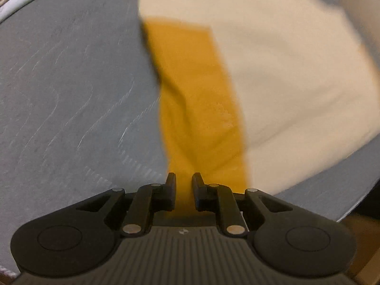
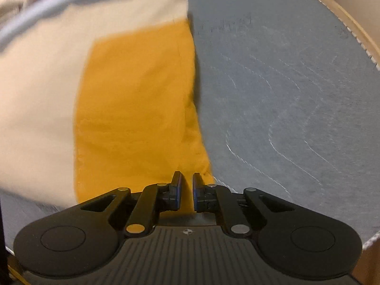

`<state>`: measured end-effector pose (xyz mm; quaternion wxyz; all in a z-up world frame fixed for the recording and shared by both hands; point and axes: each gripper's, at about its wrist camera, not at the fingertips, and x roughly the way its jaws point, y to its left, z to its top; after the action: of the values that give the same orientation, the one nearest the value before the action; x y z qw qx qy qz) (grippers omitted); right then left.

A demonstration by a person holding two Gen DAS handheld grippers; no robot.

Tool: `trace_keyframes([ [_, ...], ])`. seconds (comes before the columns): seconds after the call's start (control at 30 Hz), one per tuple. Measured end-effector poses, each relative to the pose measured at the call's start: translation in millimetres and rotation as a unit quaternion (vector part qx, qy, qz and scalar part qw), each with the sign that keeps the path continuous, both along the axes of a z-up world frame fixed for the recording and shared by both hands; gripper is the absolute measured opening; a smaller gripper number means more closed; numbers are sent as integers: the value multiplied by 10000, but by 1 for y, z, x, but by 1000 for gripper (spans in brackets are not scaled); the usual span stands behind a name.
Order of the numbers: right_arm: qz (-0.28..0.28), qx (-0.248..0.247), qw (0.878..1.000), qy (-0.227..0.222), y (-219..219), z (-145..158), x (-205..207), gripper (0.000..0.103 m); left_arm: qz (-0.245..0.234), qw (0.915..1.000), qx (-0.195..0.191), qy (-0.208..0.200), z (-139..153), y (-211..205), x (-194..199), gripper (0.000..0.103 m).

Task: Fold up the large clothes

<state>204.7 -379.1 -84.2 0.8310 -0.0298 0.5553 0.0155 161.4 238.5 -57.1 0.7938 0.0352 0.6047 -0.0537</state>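
2 grippers' fingers slightly parted over orange cloth [image 1: 201,118], gripping nothing, cream fabric [image 1: 296,83], scratched grey table [image 2: 285,95]

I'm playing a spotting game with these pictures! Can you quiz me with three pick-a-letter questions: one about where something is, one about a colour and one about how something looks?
1. Where is the garment?
A. in a basket
B. on the grey table
C. on a chair

2. What colour is the band beside the cream part?
A. green
B. black
C. orange

3. How does the garment lie?
A. spread flat
B. rolled into a ball
C. hanging on a hanger

Answers:
1. B: grey tabletop shows all around the cloth.
2. C: an orange strip runs beside the cream cloth.
3. A: it lies smooth and low in both views.
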Motion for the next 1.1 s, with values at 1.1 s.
trace_keyframes([
  [1.1, 69, 254, 9452, -3253, 111, 119, -146, 35, 2020, 9510, -1922, -1333, 32, -49, -88, 38],
])
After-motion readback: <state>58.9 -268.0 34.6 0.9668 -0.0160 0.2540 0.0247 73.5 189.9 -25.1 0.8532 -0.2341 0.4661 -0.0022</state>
